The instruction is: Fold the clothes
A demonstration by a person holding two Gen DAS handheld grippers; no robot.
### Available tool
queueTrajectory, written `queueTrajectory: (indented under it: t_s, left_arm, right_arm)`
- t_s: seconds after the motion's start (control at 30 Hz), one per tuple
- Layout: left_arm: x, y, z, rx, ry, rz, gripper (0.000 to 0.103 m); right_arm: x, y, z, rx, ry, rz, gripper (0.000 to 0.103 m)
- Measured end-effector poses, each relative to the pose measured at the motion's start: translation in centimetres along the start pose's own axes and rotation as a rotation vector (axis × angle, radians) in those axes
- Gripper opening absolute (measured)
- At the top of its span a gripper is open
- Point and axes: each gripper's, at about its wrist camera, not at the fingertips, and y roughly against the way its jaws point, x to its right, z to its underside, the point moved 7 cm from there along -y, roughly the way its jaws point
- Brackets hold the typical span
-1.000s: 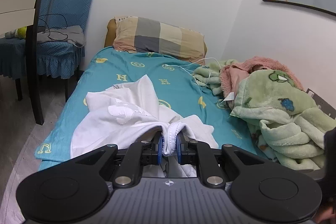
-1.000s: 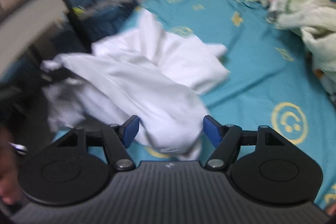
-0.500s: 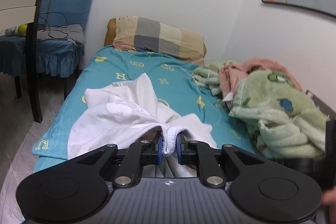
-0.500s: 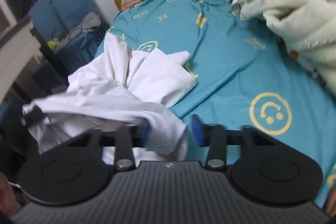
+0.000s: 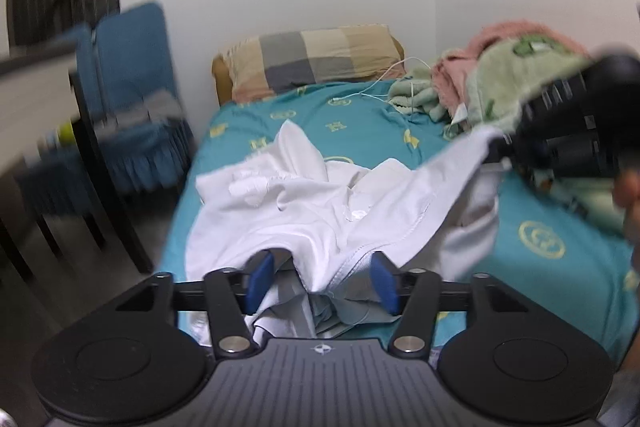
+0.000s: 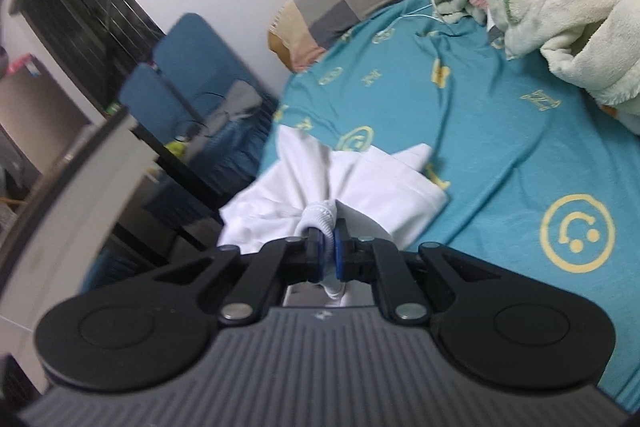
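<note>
A second before, the left gripper (image 5: 322,277) had been clamped on a ribbed edge of the white shirt (image 5: 320,203) while the right gripper (image 6: 327,253) hung wide open over the cloth. Now the two had swapped roles. The left jaws stood wide apart with a fold of the shirt slack between them, pinched by neither finger. The right jaws had closed narrow on a ribbed white edge, and in the left view that gripper was raised off to the right, drawing a corner of the cloth up into a taut line.

To my eye the grip had been passed across, so the left was free to find another edge; the shirt itself was nowhere near folded. It lay rumpled on the near left part of the bed (image 6: 500,131), partly lifted and partly spilling over the side.

The teal sheet was printed with yellow motifs: a smiley (image 6: 576,233), a plain "H" (image 5: 337,125), and ringed logo-like marks I couldn't read. Nothing legible showed on the shirt.
</note>
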Motion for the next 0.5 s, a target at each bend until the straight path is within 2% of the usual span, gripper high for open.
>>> queueTrajectory:
  t_s: [0.07,0.2,0.27,0.3,0.4,0.5]
  left_arm:
    - [1.2,0.0,0.0,0.016,-0.049,-0.005,0.066]
    - [3.6,-0.9,0.1,0.046,-0.14,-0.008,0.081]
    - [4.8,-1.3,0.2,0.061,-0.186,-0.009,0.083]
    - [5.0,-1.7,0.2,0.076,-0.189,-0.037,0.083]
    - [4.0,-3.5,-0.4,0.09,-0.125,-0.138,0.084]
    - [1.0,-3.4,-1.1,0.119,0.078,-0.177,0.08]
  right_arm:
    - [-0.4,0.4,-0.2,0.005,-0.009,-0.036,0.008]
    - [-1.5,1.3,-0.6,0.022,-0.017,-0.115,0.008]
    - [-2.1,1.8,-0.9,0.04,-0.017,-0.15,0.008]
    - [-2.3,2.0,-1.0,0.046,-0.018,-0.165,0.008]
    - [-2.7,2.5,-1.2,0.059,-0.023,-0.202,0.008]
    - [-2.6,2.6,-1.2,0.067,-0.023,-0.196,0.008]
